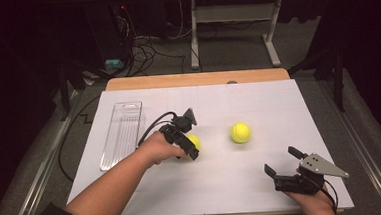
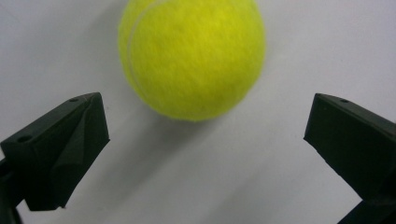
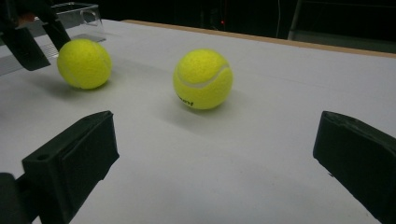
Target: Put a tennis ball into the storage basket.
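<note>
Two yellow tennis balls lie on the white sheet. The left ball (image 1: 195, 139) (image 2: 191, 56) (image 3: 84, 63) rests just ahead of my left gripper (image 1: 187, 147) (image 2: 205, 116), whose jaws are open wide on either side and do not touch it. The right ball (image 1: 240, 132) (image 3: 203, 79) sits alone mid-table. My right gripper (image 1: 282, 161) (image 3: 215, 135) is open near the front right edge, pointing at the balls from a distance with nothing between its jaws.
A clear plastic tray (image 1: 122, 134) (image 3: 77, 11) lies lengthwise at the left of the white sheet (image 1: 258, 103). The wooden table edge (image 1: 197, 79) runs along the back. Cables and a desk frame stand on the floor beyond.
</note>
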Demonstrator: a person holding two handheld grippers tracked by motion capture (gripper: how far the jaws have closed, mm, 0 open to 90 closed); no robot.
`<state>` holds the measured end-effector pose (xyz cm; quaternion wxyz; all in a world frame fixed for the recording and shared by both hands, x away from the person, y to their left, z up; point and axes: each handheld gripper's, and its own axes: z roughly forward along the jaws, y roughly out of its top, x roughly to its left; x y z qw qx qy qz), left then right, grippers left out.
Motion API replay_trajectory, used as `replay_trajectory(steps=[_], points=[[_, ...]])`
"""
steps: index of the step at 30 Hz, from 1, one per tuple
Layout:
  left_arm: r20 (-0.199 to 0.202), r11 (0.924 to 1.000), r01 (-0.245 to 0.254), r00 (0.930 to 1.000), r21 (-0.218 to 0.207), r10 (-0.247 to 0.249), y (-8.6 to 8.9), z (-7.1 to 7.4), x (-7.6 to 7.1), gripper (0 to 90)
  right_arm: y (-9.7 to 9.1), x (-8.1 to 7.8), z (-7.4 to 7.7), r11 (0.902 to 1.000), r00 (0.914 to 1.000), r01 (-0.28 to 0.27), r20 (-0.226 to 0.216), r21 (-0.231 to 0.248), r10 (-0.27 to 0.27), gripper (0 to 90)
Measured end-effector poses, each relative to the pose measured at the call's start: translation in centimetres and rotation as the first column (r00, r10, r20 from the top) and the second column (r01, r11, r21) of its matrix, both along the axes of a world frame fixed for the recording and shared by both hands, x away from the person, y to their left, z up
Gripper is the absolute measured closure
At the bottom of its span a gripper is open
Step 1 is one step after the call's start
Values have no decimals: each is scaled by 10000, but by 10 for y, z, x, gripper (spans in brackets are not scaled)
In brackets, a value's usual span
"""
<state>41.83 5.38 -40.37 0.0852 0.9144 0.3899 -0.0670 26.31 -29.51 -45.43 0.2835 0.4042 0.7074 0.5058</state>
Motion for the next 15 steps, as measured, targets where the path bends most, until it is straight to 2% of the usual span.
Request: replay_trajectory(steps=[7, 13, 14, 15], points=[[-59, 9997, -173, 9998, 171, 174, -10, -9, 15, 30, 0, 0, 0, 10000, 10000, -3, -6, 10, 3, 0], [-81, 9994, -285, 9996, 171, 287, -12, -15, 20, 188, 0, 0, 0, 10000, 10000, -5, 2, 3, 5, 0], [-138, 9996, -244, 9996, 138, 246, -11, -15, 20, 217, 0, 0, 0, 10000, 10000, 0, -12, 10, 0, 0], [-155, 9997, -228, 9996, -75, 226, -11, -14, 20, 254, 0, 0, 0, 10000, 10000, -6, -3, 4, 6, 0]])
